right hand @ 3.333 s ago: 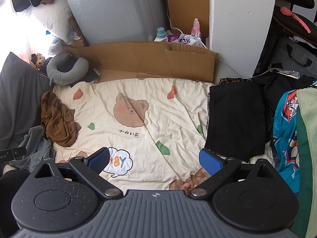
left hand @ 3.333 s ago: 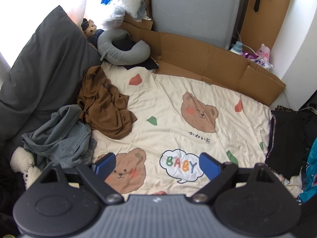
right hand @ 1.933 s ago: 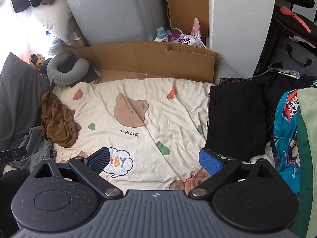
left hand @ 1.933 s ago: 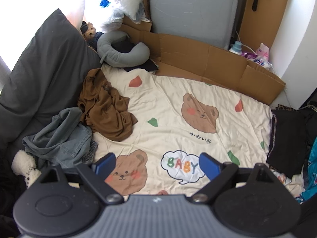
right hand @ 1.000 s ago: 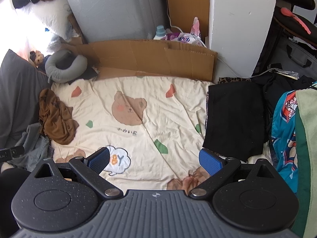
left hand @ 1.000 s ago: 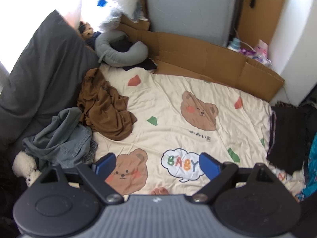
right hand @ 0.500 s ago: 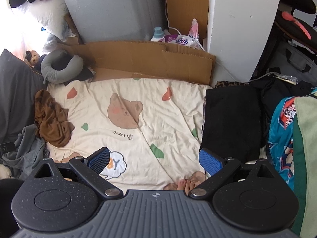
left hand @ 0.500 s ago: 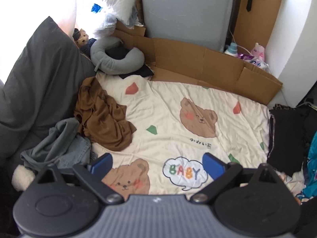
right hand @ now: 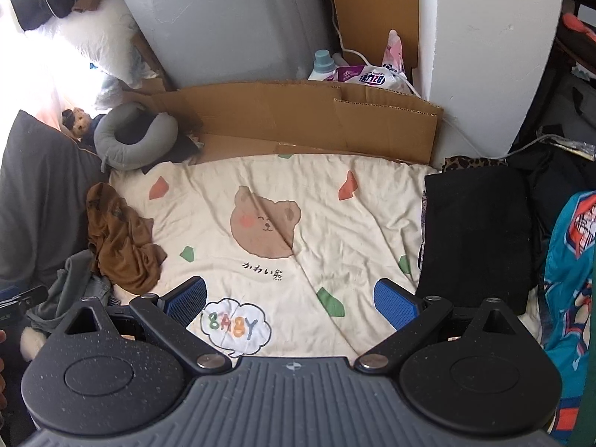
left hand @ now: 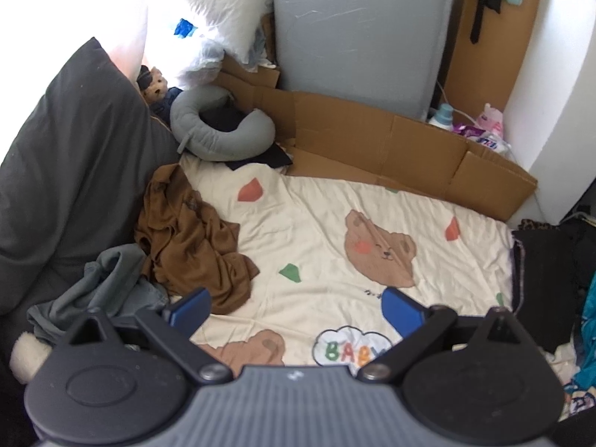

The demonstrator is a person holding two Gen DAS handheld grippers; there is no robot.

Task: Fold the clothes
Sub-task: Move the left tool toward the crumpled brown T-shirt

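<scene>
Both wrist cameras look steeply down from above the near edge of the cream bear-print bedsheet [left hand: 320, 231] [right hand: 335, 223]; the left view faces further left, both sharing the crumpled brown garment [left hand: 190, 242] [right hand: 119, 242].

You had "BABY" in coloured letters on the white cloud patch [right hand: 235, 326] of the cream bear-print sheet [right hand: 335, 231], with small black Japanese script under the bear.

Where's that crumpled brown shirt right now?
The brown shirt lies bunched at the left edge of the bear-print blanket in both wrist views, between the grey neck pillow behind it and the grey-blue jeans in front.
</scene>
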